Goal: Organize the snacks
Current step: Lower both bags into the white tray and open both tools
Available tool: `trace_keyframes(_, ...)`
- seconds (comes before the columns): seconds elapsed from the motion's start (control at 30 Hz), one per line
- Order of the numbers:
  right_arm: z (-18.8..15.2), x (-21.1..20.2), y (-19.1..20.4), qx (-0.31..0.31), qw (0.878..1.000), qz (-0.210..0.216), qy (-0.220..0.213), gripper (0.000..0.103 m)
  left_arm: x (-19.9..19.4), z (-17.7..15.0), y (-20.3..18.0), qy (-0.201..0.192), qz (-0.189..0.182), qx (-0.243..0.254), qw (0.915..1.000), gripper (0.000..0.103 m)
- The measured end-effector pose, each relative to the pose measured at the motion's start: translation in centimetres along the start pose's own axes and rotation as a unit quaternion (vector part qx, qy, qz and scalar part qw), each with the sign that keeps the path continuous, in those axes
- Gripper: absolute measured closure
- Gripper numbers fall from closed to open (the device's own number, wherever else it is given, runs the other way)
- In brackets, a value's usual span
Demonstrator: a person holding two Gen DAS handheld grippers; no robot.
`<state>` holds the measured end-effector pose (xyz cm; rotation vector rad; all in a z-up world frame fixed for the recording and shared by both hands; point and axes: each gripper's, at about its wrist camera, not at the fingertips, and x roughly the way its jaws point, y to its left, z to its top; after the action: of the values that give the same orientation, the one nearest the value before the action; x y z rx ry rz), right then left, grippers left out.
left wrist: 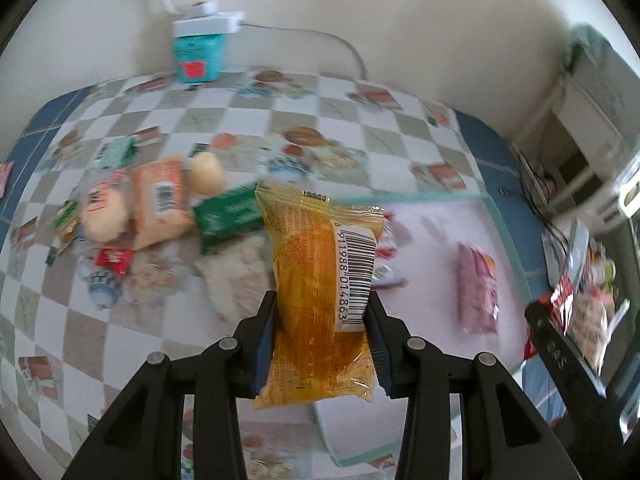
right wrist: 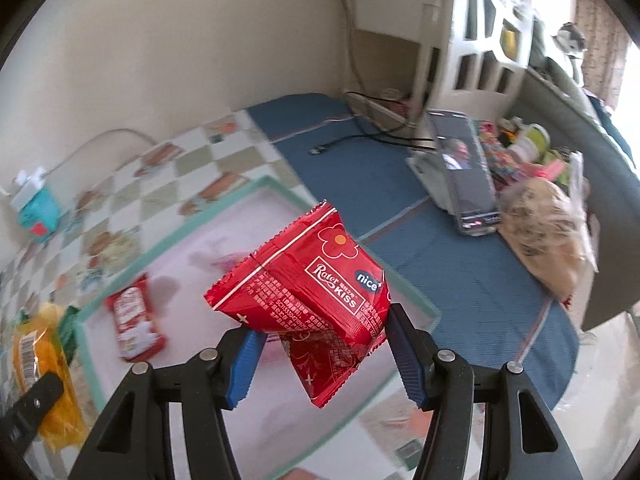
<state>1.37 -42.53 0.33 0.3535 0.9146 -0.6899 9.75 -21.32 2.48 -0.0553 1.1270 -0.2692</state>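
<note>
Your left gripper (left wrist: pixel 320 344) has its jaws closed partway on a yellow snack packet (left wrist: pixel 320 292), one blue pad pressed to each side. The packet stands upright between the pads, barcode label facing the camera, its top well clear of the jaw tips.

Your right gripper (right wrist: pixel 324 344) is clamped on a red Rater Kiss packet (right wrist: pixel 312 304). The packet sits tilted between the pads, one corner hanging below the jaws, the rest rising above them.

Ahead of the left jaws, to their left, a loose pile of snacks lies on the checked tablecloth (left wrist: pixel 224 120): a green packet (left wrist: pixel 230 216) just beside the held packet, an orange packet (left wrist: pixel 160 200) and pale round buns (left wrist: pixel 206 174) beyond it. Ahead and to the right lies a pink mat with a teal border (left wrist: pixel 432 232), carrying a pink packet (left wrist: pixel 478 288). A teal box (left wrist: pixel 198 56) stands far ahead against the wall.

The right wrist view shows the same mat (right wrist: pixel 192 240) beneath and ahead of the right jaws, with a red packet (right wrist: pixel 134 326) lying on it to the left. Only this view shows a phone (right wrist: pixel 464 168) propped up far right on the blue cloth (right wrist: pixel 440 272). The yellow packet (right wrist: pixel 40 372) appears at its far-left edge.
</note>
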Motion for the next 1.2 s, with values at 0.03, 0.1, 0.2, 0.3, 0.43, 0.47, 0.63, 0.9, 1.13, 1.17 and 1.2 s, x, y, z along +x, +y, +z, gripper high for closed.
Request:
trace_keyframes(0.03, 0.0, 0.3, -0.4, 0.003, 1.0, -0.006, 0.002, 0.04, 0.2, -0.1, -0.5, 0.003, -0.001, 0.006, 1.0, 0.059)
trace_keyframes(0.1, 0.1, 0.7, -1.3, 0.013, 1.0, -0.013, 0.006, 0.04, 0.7, -0.5, -1.5, 0.01, -0.001, 0.02, 0.9997, 0.059)
trace_keyframes(0.2, 0.2, 1.4, -2.0, 0.025, 0.999, -0.017, 0.012, 0.04, 1.6, -1.0, -2.3, 0.026, -0.007, 0.03, 0.9992, 0.059)
trace_keyframes(0.3, 0.1, 2.1, -2.3, 0.029, 0.999, -0.019, 0.021, 0.04, 2.6, -1.4, -2.8, 0.041, -0.01, 0.032, 0.9986, 0.059)
trace_keyframes(0.43, 0.0, 3.1, -2.3, 0.032, 0.999, -0.019, 0.036, 0.04, 3.5, -1.6, -3.2, 0.051, -0.009, 0.035, 0.998, 0.059)
trace_keyframes(0.47, -0.1, 3.3, -2.2, 0.031, 0.999, -0.019, 0.039, 0.04, 3.6, -1.6, -3.2, 0.052, -0.011, 0.035, 0.998, 0.059)
trace_keyframes(0.63, -0.1, 3.4, -2.1, 0.031, 0.998, -0.015, 0.046, 0.038, 3.5, -1.6, -3.1, 0.048, -0.017, 0.033, 0.9982, 0.039)
trace_keyframes(0.9, -0.2, 3.5, -1.7, 0.023, 0.998, -0.012, 0.052, 0.024, 3.3, -1.1, -2.5, 0.042, -0.005, 0.024, 0.9988, 0.023)
trace_keyframes(1.13, -0.3, 3.3, -1.2, 0.012, 0.999, -0.005, 0.049, 0.001, 3.2, -0.7, -0.6, 0.033, 0.033, -0.007, 0.9989, 0.005)
trace_keyframes(1.17, -0.4, 3.2, -1.1, 0.012, 0.999, -0.002, 0.047, 0.0, 3.3, -0.7, -0.3, 0.033, 0.038, -0.011, 0.9986, 0.004)
trace_keyframes(1.2, -0.4, 3.2, -1.1, 0.012, 0.999, 0.001, 0.046, 0.0, 3.4, -0.7, 0.1, 0.035, 0.043, -0.017, 0.9983, 0.004)
